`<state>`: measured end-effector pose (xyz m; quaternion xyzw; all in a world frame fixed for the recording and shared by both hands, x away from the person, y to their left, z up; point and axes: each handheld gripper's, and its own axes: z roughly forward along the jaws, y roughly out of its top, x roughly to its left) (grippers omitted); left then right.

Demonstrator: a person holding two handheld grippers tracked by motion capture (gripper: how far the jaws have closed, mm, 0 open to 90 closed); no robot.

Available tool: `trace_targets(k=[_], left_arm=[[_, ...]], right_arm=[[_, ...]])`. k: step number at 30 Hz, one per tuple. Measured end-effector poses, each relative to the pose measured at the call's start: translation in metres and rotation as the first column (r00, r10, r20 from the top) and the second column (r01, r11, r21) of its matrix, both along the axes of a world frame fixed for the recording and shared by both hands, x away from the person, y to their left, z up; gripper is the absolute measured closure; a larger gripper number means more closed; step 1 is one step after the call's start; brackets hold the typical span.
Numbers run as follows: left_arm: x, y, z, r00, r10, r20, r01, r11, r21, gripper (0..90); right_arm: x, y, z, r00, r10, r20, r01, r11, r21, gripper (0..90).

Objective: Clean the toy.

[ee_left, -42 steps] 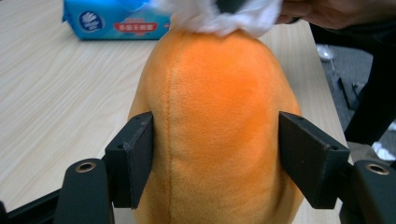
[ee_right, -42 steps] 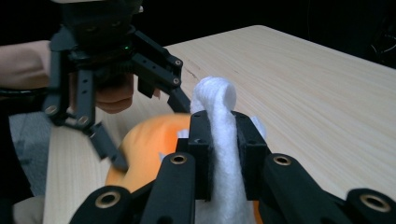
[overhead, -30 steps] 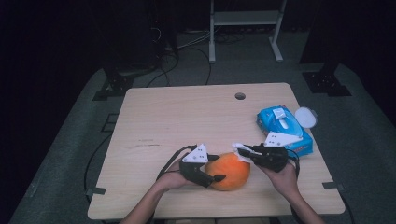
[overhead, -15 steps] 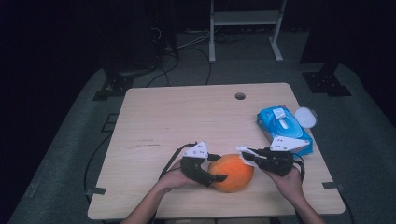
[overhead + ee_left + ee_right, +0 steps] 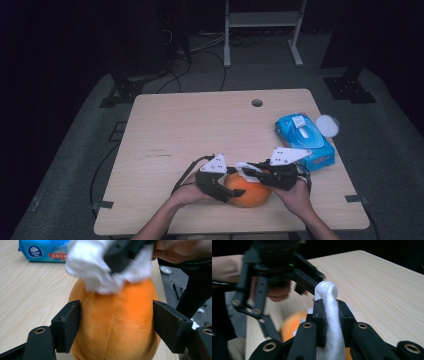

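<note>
1. Left gripper [image 5: 235, 186] is straddling the orange plush ball [image 5: 250, 189] near the front edge of the table [image 5: 190, 125]; its jaws have just been closing a little with the plush between them. In the left gripper view the pad on the left is lying against the plush [image 5: 115, 322], while a thin gap is showing at the other pad, so the jaws are standing released around it.
2. Right gripper [image 5: 329, 322] is clenching a white wipe [image 5: 328, 305] between its pads, and the wipe is pressing on top of the plush.
3. Seen from the left gripper view, the plush is looking slightly egg-shaped, its long axis running away from the jaws toward the blue wipe pack [image 5: 303, 140].
4. That pack is lying near the right edge, its long axis pointing diagonally toward the far left.
</note>
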<state>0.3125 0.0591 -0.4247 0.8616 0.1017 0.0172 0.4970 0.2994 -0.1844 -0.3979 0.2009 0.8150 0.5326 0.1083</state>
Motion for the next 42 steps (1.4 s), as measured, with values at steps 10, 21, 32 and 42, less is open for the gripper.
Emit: trace_targets(k=[10, 21, 32, 42], left_arm=[[0.003, 0.002, -0.003, 0.9992, -0.028, -0.03, 0.026, 0.9984, -0.05, 19.2], [0.0, -0.003, 0.0, 0.9999, 0.012, 0.008, -0.011, 0.9995, -0.03, 26.8], [0.008, 0.003, -0.007, 0.9995, -0.013, -0.03, 0.012, 0.9988, -0.049, 25.1], [-0.003, -0.007, 0.002, 0.9992, 0.001, 0.041, -0.001, 1.0, -0.001, 33.4]], right_arm=[[-0.001, -0.042, -0.01, 0.9949, -0.095, -0.033, 0.095, 0.9954, 0.002, 78.9], [-0.013, -0.016, 0.002, 0.9989, -0.037, 0.029, 0.037, 0.9993, -0.006, 79.0], [-0.003, -0.031, -0.005, 0.9977, -0.067, -0.009, 0.067, 0.9976, 0.019, 79.1], [-0.02, 0.015, 0.008, 0.9977, 0.042, 0.053, -0.041, 0.9988, -0.029, 79.3]])
